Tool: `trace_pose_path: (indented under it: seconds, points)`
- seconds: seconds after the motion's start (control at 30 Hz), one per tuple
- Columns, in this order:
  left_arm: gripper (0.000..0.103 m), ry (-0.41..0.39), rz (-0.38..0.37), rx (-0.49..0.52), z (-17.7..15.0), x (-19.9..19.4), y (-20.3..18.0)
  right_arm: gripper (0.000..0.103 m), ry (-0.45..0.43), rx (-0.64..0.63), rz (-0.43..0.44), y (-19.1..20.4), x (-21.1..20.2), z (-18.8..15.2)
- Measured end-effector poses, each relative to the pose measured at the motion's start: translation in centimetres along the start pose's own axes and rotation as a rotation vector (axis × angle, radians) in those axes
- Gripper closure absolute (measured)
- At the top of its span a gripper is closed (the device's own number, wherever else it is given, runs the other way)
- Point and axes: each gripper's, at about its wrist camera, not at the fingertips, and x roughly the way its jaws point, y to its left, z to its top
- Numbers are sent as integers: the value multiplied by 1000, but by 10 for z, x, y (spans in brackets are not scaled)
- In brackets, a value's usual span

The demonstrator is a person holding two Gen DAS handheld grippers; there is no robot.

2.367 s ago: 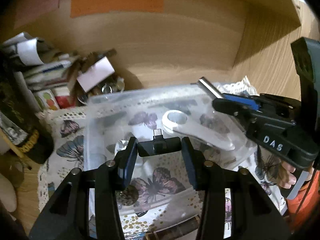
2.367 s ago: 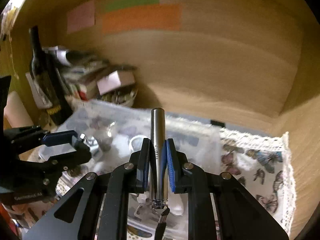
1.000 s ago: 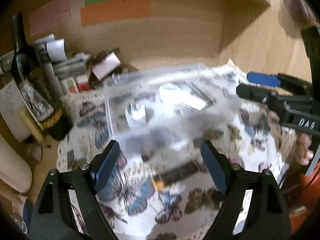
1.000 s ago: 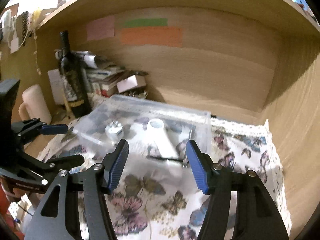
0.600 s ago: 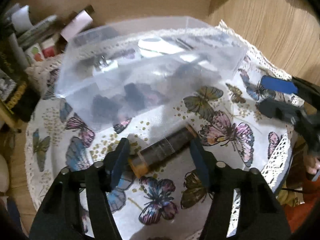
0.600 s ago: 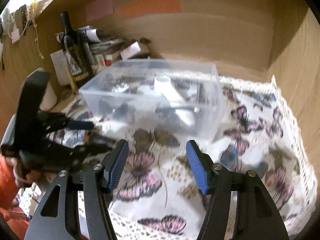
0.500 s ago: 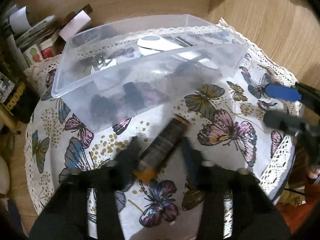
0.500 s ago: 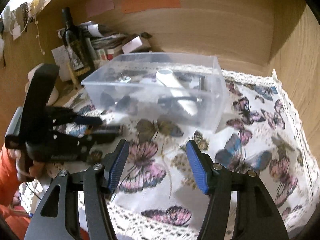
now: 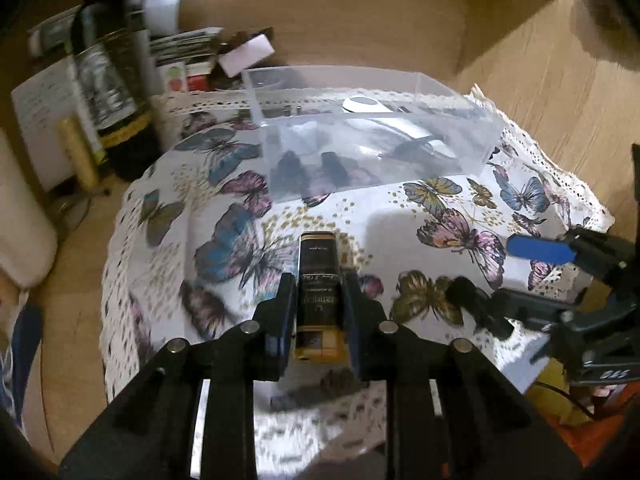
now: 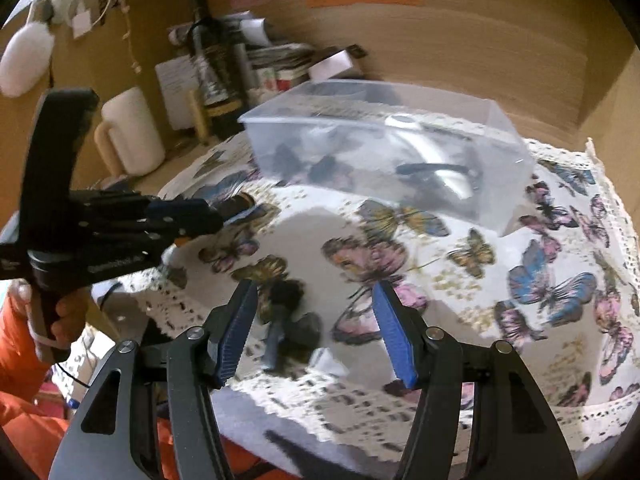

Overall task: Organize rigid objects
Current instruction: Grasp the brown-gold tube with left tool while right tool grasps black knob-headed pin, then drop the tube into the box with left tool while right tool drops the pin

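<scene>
The dark tube [image 9: 319,300] clamped between the left gripper's [image 9: 319,312] fingers carries pale lettering, too blurred to read. Right of it, the right gripper's [image 9: 492,280] body shows white characters, upside down, perhaps "DAS". Nothing else is legible.

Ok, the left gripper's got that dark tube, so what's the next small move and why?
Probably lift it and carry it toward the clear box: the left gripper is shut on the dark tube, which lies short of the box where other items already sit.
</scene>
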Motion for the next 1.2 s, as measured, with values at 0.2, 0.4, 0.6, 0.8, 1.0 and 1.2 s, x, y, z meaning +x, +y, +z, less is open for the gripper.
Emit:
trace_pose_path:
  seconds: [0.2,0.4,0.6,0.8,1.0,1.2]
  points:
    - [80,-38,5,-23,-6,-12,0,76,63,-29,20,7,13,-10]
    - [80,-90,-14,-29,10,-21,-5,77,-15,5,-15,-5,-8,5]
    - [80,-172,-28,-11,40,-33,-12,77,-139,35,-85,-28,-33,35]
    - [80,-234,-29,19,71,-39,-20,77,-247,36,-133,-46,-53,67]
    - [80,-244,-15,40,103,-27,-23,77,-313,29,-150,-61,-59,100]
    - [80,-217,-40,29,129,-3,-19,77,-312,11,-139,-68,-39,128]
